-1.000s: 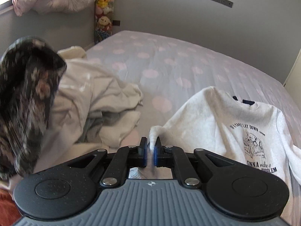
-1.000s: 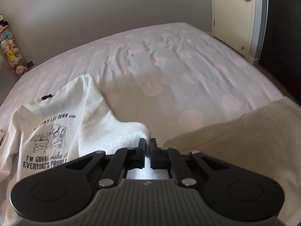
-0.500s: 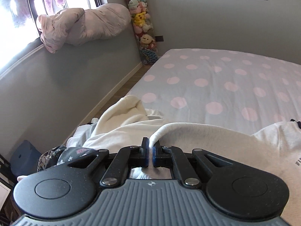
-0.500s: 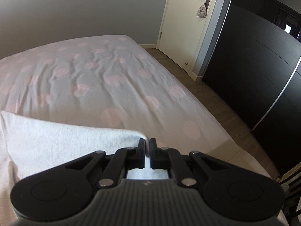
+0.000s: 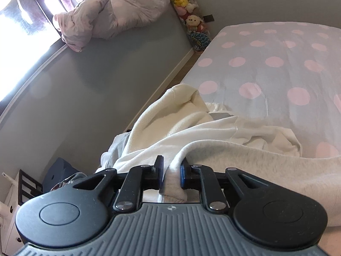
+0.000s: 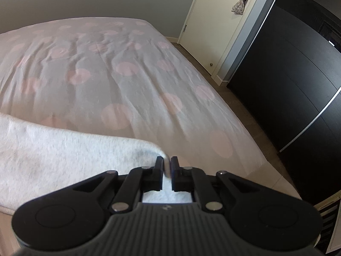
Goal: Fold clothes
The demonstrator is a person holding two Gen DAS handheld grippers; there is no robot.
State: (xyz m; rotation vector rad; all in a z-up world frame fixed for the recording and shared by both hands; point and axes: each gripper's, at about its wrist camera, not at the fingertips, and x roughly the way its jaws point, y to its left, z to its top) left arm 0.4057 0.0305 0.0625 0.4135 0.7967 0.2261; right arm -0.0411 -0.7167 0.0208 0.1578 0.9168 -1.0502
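A light grey sweatshirt (image 5: 266,160) is stretched between my two grippers over the polka-dot bed (image 5: 277,64). My left gripper (image 5: 172,168) is shut on one end of it, with grey cloth bunched between the jaws. My right gripper (image 6: 167,166) is shut on the other end of the sweatshirt (image 6: 64,153), which runs off to the left in the right wrist view. The printed front of the sweatshirt is hidden in both views.
A pile of cream and white clothes (image 5: 181,123) lies at the bed's left edge. A pink duvet (image 5: 110,19) sits on the window ledge and plush toys (image 5: 187,6) stand in the corner. A door (image 6: 219,21) and black wardrobe (image 6: 298,74) stand right of the bed (image 6: 106,74).
Both grippers have swung outward and pulled apart with the sweatshirt ends. The left view turned toward the window wall, the right toward the wardrobe. The sweatshirt's print has left both views.
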